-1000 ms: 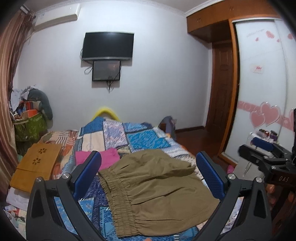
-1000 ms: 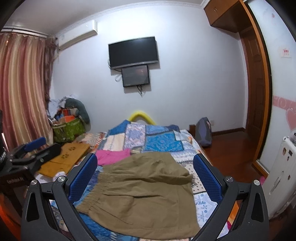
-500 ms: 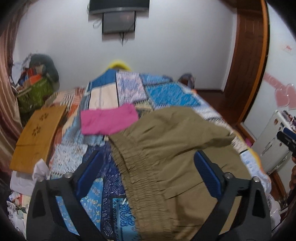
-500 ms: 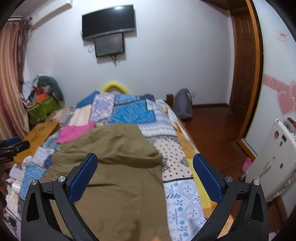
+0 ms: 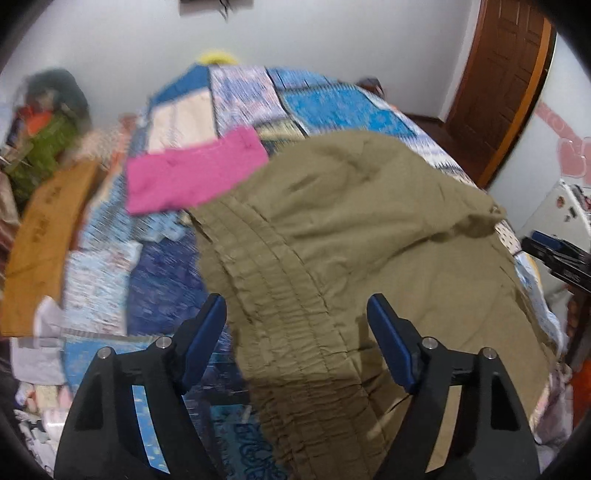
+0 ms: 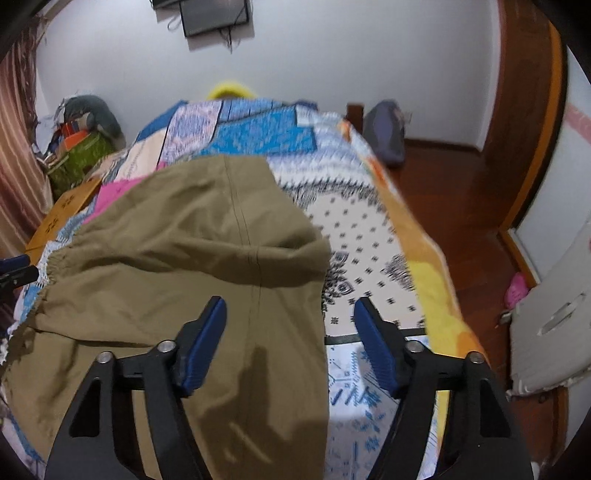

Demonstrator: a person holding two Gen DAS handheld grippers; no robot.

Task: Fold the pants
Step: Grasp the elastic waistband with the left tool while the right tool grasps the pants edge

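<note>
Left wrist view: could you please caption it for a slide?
Open left gripper poised over the pants' elastic waistband on the bed.

the left wrist view is smeared by motion: the patterns on the patchwork quilt (image 5: 332,107) run into streaks, and the heap of bags (image 5: 48,122) in the far left corner is too blurred to sort into separate things. the khaki pants (image 5: 369,240) run off the bottom edge in both views, so their near end cannot be seen. they cover a corner of the pink cloth (image 5: 192,173) and much of the quilt beneath. the wall screen (image 6: 214,16) is cut off by the top edge. whether the blue pads (image 6: 207,350) touch the fabric cannot be told.
</note>
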